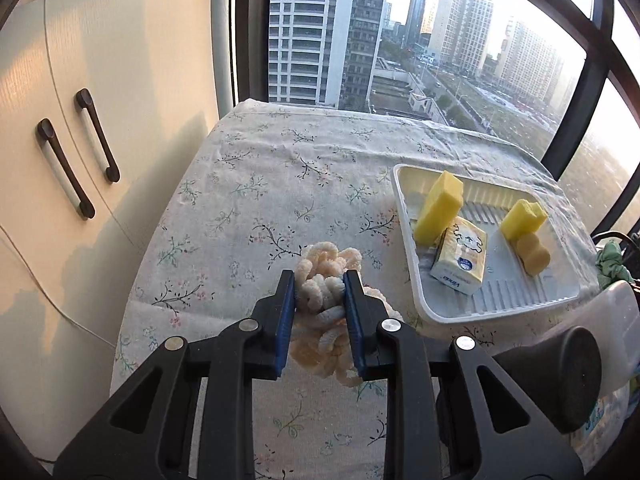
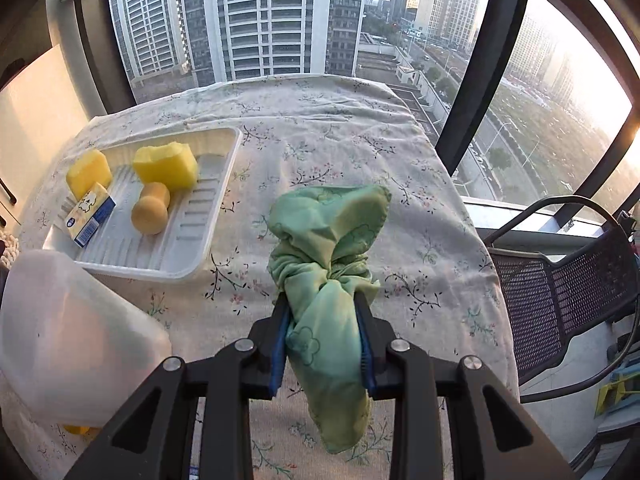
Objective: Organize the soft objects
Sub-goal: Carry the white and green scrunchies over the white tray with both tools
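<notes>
My left gripper [image 1: 319, 280] is shut on a cream chenille cloth [image 1: 326, 276] and holds it above the floral tablecloth [image 1: 256, 184]. My right gripper [image 2: 322, 300] is shut on a bunched green cloth [image 2: 328, 248], held above the table right of the tray. The white tray [image 1: 404, 208] holds two yellow sponges [image 1: 438, 206], a round tan sponge [image 1: 534, 254] and a tissue pack [image 1: 462, 256]. The tray [image 2: 224, 184] also shows in the right wrist view, with the sponges [image 2: 166, 166] and tissue pack [image 2: 90, 216].
A white cabinet [image 1: 100, 120] with dark handles stands left of the table. A large window lies behind the table. A black mesh chair [image 2: 560, 288] stands to the right. The other gripper's white body [image 2: 68, 340] is close at lower left.
</notes>
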The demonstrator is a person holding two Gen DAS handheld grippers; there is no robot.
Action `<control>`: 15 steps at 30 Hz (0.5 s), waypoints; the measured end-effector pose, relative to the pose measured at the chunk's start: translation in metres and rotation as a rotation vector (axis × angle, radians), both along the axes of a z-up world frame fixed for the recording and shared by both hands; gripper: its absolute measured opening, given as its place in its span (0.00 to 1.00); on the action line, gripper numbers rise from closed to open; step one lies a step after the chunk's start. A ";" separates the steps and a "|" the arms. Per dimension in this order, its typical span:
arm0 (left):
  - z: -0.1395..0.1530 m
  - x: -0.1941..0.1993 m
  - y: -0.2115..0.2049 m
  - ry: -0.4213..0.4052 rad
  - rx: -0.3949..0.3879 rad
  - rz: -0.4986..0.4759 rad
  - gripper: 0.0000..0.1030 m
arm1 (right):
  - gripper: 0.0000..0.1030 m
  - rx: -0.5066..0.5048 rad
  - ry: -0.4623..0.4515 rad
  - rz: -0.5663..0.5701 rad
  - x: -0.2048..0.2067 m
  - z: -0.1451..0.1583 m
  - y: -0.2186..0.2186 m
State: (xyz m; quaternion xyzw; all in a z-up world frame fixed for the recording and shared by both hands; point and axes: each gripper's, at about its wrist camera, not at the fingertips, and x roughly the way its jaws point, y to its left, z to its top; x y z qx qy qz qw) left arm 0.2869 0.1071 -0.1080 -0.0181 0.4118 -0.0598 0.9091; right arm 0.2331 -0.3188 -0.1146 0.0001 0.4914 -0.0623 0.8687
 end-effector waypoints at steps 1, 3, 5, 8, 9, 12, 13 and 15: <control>0.000 0.007 -0.005 -0.002 0.009 -0.017 0.21 | 0.31 -0.003 0.001 0.011 0.008 0.001 0.003; 0.000 0.020 -0.016 0.006 0.005 -0.054 0.21 | 0.31 0.006 -0.002 0.033 0.023 0.003 0.008; -0.001 0.028 -0.027 0.010 -0.014 -0.093 0.21 | 0.31 0.047 0.014 0.059 0.037 0.002 0.013; -0.004 0.039 -0.042 0.039 -0.036 -0.130 0.21 | 0.31 0.114 0.042 0.086 0.056 -0.001 0.022; -0.006 0.042 -0.045 0.051 -0.051 -0.136 0.21 | 0.31 0.122 0.047 0.096 0.062 -0.001 0.028; -0.012 0.052 -0.055 0.081 -0.083 -0.154 0.21 | 0.31 0.126 0.052 0.138 0.075 -0.001 0.046; -0.014 0.055 -0.057 0.091 -0.090 -0.157 0.21 | 0.31 0.126 0.058 0.151 0.078 -0.002 0.052; -0.017 0.056 -0.062 0.095 -0.107 -0.160 0.21 | 0.31 0.132 0.073 0.166 0.085 -0.005 0.061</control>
